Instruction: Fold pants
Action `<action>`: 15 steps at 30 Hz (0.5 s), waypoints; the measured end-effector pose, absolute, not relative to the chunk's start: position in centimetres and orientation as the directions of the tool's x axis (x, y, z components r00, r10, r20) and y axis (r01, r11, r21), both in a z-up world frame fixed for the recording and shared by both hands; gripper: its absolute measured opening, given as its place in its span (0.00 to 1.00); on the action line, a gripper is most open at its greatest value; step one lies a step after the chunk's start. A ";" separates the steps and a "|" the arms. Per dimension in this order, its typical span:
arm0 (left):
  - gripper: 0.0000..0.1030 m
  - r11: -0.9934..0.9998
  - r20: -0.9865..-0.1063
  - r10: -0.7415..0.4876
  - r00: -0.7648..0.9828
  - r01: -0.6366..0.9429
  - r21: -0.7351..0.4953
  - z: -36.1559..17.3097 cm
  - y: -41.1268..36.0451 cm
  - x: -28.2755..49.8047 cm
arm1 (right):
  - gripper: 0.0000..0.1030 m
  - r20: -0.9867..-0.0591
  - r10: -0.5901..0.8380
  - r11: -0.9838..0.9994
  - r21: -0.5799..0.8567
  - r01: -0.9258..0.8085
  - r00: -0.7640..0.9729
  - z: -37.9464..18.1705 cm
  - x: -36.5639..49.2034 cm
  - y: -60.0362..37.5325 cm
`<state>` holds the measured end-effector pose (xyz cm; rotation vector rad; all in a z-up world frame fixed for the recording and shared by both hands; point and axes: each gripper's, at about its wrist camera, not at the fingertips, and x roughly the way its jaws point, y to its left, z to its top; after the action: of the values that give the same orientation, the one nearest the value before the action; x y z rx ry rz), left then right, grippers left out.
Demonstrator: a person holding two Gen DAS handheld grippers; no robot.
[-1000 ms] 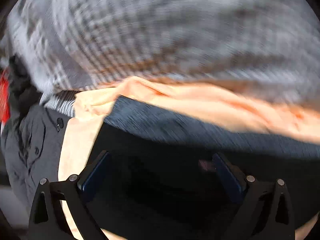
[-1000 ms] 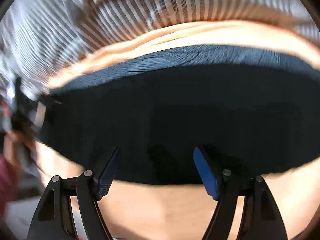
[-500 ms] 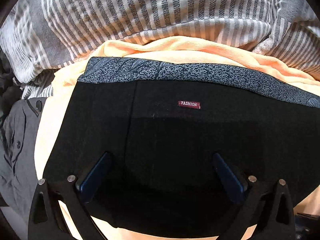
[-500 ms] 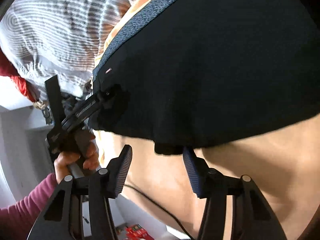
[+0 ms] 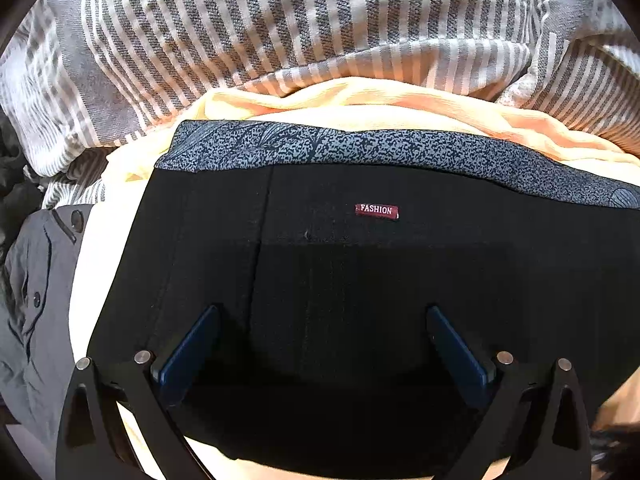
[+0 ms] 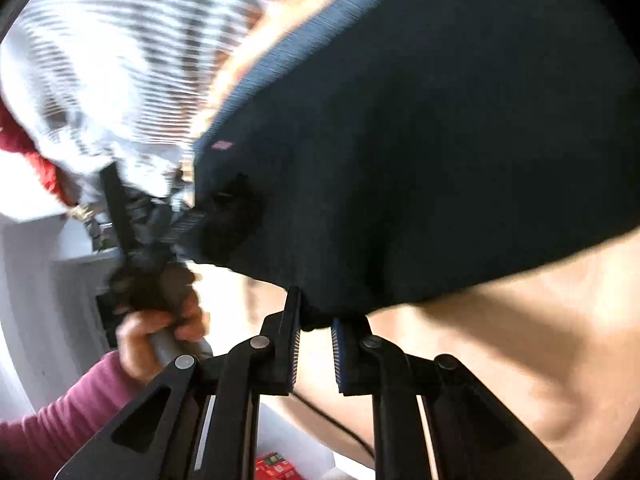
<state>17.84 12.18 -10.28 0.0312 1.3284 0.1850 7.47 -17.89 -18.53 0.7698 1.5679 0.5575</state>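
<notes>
Black pants (image 5: 360, 280) lie flat on an orange sheet (image 5: 360, 100), with a blue-grey speckled waistband (image 5: 360, 148) at the far side and a red FASHION tag (image 5: 377, 212). My left gripper (image 5: 320, 344) is open, its blue pads spread over the fabric. In the right wrist view the pants (image 6: 440, 140) fill the upper right. My right gripper (image 6: 316, 320) is shut on the near edge of the pants. The left gripper (image 6: 216, 216) also shows there at the pants' left edge, held by a hand in a pink sleeve.
A grey-and-white striped blanket (image 5: 320, 20) is bunched behind the pants. A grey buttoned garment (image 5: 36, 300) lies at the left. The orange sheet (image 6: 520, 340) shows below the pants. Red cloth (image 6: 24, 152) and a white wall lie at the far left.
My right gripper has closed on the near edge of the pants; half a second ago its jaws were wide open. My left gripper has stayed open over the pants.
</notes>
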 end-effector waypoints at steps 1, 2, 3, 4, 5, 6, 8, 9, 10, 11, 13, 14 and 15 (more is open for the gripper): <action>1.00 0.984 -0.963 0.160 0.215 -0.115 0.138 -10.1 12.0 17.9 | 0.09 -0.669 0.741 0.668 0.724 0.173 -0.060 -19.0 7.2 -17.7; 1.00 0.982 -0.963 0.170 0.210 -0.112 0.149 -9.9 11.8 17.9 | 0.08 -0.662 0.745 0.665 0.725 0.181 -0.083 -19.3 6.8 -17.7; 1.00 0.981 -0.963 0.182 0.201 -0.104 0.164 -9.6 11.5 17.9 | 0.08 -0.667 0.738 0.674 0.720 0.168 -0.102 -18.9 6.3 -17.8; 0.97 0.982 -0.964 0.181 0.196 -0.097 0.165 -9.3 11.1 17.8 | 0.08 -0.681 0.724 0.690 0.709 0.145 -0.111 -18.4 6.1 -18.0; 0.94 0.984 -0.965 0.170 0.198 -0.091 0.155 -8.8 10.6 17.5 | 0.10 -0.690 0.715 0.699 0.705 0.122 -0.110 -17.7 5.8 -18.4; 0.94 0.989 -0.970 0.142 0.200 -0.080 0.128 -8.2 9.8 17.1 | 0.10 -0.700 0.708 0.706 0.699 0.114 -0.096 -16.9 5.7 -19.2; 0.94 0.995 -0.974 0.094 0.208 -0.042 0.087 -7.4 7.5 16.2 | 0.10 -0.730 0.681 0.732 0.674 0.099 -0.059 -15.7 6.1 -20.5; 0.94 0.997 -0.974 0.075 0.215 -0.018 0.073 -7.1 6.2 15.9 | 0.10 -0.750 0.661 0.750 0.657 0.083 -0.037 -15.2 6.6 -21.0; 0.94 0.998 -0.974 0.062 0.218 0.000 0.064 -7.0 5.3 15.8 | 0.10 -0.774 0.633 0.773 0.631 0.059 -0.009 -14.5 7.3 -21.4; 0.94 0.998 -0.975 0.047 0.219 0.025 0.053 -7.1 4.0 15.6 | 0.10 -0.799 0.601 0.798 0.601 0.032 0.016 -14.0 7.9 -21.8; 0.94 0.996 -0.978 0.047 0.204 0.067 0.062 -8.0 1.5 15.4 | 0.10 -0.838 0.543 0.839 0.544 -0.005 0.054 -13.4 9.4 -22.1; 0.94 0.993 -0.984 0.056 0.171 0.091 0.073 -9.1 0.2 15.2 | 0.10 -0.858 0.510 0.860 0.510 -0.010 0.061 -13.5 10.1 -22.8; 0.94 0.990 -0.988 0.072 0.140 0.113 0.088 -10.3 -0.5 14.8 | 0.10 -0.880 0.472 0.881 0.473 -0.003 0.060 -13.9 10.7 -23.2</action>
<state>14.82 -0.46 -10.29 0.1537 1.4322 -0.0298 10.73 -23.23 -13.85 0.3922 1.4773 0.3733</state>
